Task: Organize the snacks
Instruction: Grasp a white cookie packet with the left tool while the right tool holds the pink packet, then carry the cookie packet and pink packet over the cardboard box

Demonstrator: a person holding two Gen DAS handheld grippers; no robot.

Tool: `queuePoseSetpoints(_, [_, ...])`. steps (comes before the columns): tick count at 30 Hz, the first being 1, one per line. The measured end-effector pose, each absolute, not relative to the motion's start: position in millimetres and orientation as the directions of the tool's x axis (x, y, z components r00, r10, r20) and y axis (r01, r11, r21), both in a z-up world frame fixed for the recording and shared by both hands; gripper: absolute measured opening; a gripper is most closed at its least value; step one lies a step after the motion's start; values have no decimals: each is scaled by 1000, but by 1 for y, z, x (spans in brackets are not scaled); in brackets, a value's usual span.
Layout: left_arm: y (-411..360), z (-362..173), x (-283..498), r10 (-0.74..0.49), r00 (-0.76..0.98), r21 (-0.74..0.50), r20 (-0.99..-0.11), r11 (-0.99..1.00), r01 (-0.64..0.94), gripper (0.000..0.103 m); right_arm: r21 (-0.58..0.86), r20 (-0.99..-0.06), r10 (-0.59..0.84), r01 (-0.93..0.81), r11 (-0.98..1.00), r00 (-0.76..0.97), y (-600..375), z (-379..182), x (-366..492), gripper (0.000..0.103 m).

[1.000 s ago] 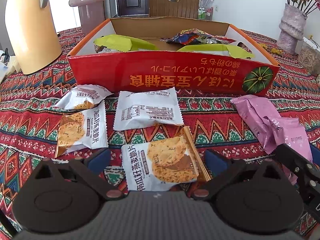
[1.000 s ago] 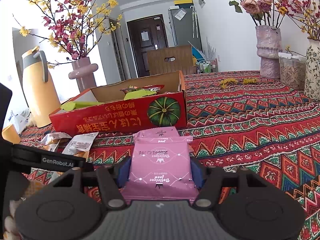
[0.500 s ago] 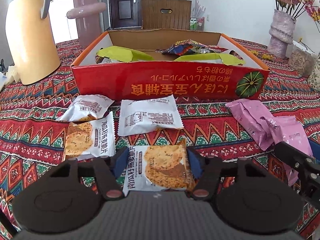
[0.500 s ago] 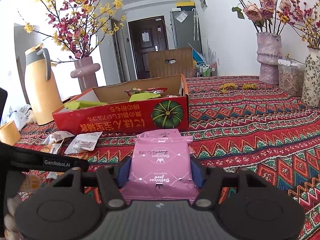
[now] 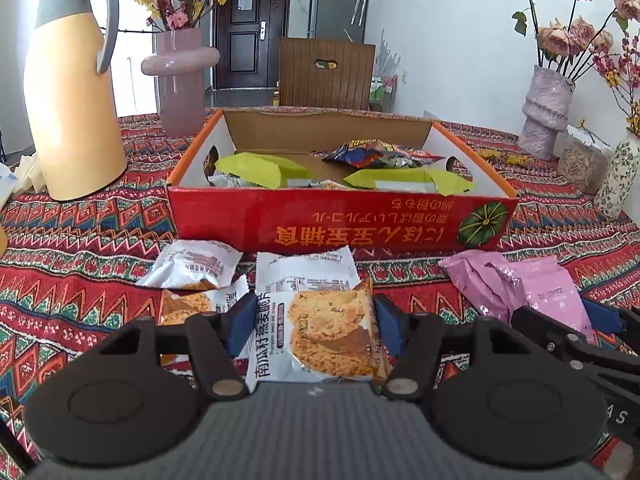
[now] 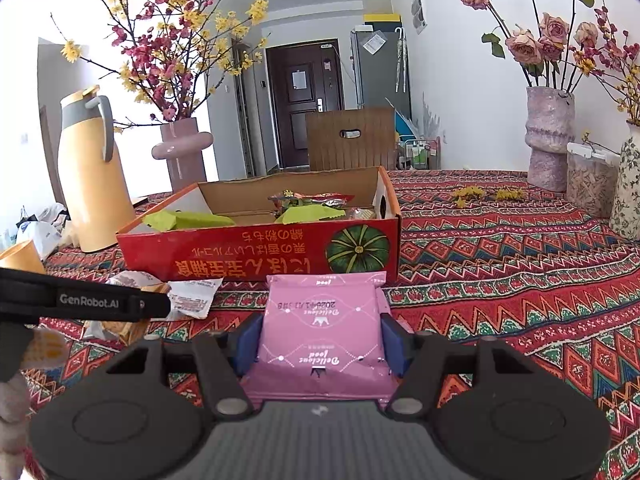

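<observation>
My left gripper (image 5: 314, 322) is shut on a white oat-cookie packet (image 5: 320, 338) and holds it above the patterned tablecloth. My right gripper (image 6: 320, 340) is shut on a pink snack packet (image 6: 322, 332), also seen in the left wrist view (image 5: 548, 296). Ahead stands an open red cardboard box (image 5: 344, 222) (image 6: 260, 252) holding green and colourful packets. Three more white cookie packets (image 5: 192, 268) lie on the cloth in front of the box. A second pink packet (image 5: 472, 280) lies to the right.
A yellow thermos jug (image 5: 68, 96) and a pink vase (image 5: 180, 80) stand at the back left. Flower vases (image 5: 546, 112) and a clear container (image 5: 584, 164) stand at the back right. A wooden chair (image 5: 326, 76) is behind the table.
My left gripper closed on the oat-cookie packet and lifted it off the cloth. My right gripper stayed shut on the pink packet and rose slightly.
</observation>
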State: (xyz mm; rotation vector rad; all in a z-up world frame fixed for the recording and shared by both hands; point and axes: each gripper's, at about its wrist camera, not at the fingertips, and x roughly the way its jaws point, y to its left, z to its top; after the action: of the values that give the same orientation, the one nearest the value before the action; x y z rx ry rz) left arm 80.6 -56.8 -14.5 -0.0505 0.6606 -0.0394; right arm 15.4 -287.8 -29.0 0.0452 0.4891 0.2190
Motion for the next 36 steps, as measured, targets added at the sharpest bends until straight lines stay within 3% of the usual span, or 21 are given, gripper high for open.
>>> queuePoseSetpoints(15, [-42,28,100,-46,868,-60,-494,998,19,64,62,-402,232,-227,972,886,-265,-1,50,61])
queuePoseSetpoints(36, [-26,46,168,-15,892,-74,-452,997,-21,64,56,-361,254,-251,966,897,-240,24,133,61])
